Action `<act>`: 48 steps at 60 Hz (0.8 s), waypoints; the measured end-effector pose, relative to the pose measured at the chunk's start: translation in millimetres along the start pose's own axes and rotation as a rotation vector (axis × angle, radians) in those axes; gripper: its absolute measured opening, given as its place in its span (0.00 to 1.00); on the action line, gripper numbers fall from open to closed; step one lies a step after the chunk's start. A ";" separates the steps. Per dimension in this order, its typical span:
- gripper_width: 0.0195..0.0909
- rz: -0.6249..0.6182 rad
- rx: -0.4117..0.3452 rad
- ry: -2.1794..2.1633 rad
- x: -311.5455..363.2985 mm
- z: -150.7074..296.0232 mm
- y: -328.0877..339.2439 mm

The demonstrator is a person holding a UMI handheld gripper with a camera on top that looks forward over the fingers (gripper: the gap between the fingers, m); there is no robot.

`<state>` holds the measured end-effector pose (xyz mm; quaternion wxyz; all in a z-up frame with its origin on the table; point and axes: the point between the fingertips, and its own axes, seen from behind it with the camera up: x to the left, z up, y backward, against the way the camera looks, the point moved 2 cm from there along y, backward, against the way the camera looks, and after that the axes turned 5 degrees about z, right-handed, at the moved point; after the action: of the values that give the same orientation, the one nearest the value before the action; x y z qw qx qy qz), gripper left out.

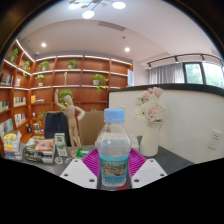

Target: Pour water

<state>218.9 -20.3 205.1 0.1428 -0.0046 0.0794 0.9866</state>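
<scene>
A clear plastic water bottle (114,150) with a pale blue cap and a blue-green label stands upright between my fingers. My gripper (113,168) is shut on the water bottle, with the magenta pads (91,161) pressed against its lower sides. The bottle's base is hidden below the fingers. I see no cup or other vessel for water.
A white vase of pale flowers (150,122) stands just beyond the bottle to the right. Boxes and small packets (38,148) lie on the table at the left. Behind are a wooden figure (70,112), orange shelves (80,85) with plants, and a white partition (190,120).
</scene>
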 end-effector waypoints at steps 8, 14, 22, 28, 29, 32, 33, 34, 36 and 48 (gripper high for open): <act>0.19 -0.049 0.052 -0.002 -36.6 -41.1 -15.1; 0.20 -0.047 0.088 -0.009 -49.3 -73.6 -27.2; 0.20 0.007 0.095 -0.049 -49.4 -105.1 -40.2; 0.20 0.022 0.121 -0.035 -50.3 -125.5 -45.4; 0.20 0.028 0.103 -0.029 -49.0 -122.6 -46.5; 0.20 0.030 0.098 -0.027 -48.8 -123.1 -44.2; 0.20 0.029 0.098 -0.030 -48.9 -123.3 -44.7; 0.20 0.030 0.101 -0.030 -48.5 -123.9 -44.7; 0.21 0.033 0.098 -0.025 -48.5 -124.6 -46.9; 0.41 0.045 0.099 -0.046 -49.9 -124.6 -41.6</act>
<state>276.8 -14.7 77.2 0.1225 0.0271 0.1251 0.9842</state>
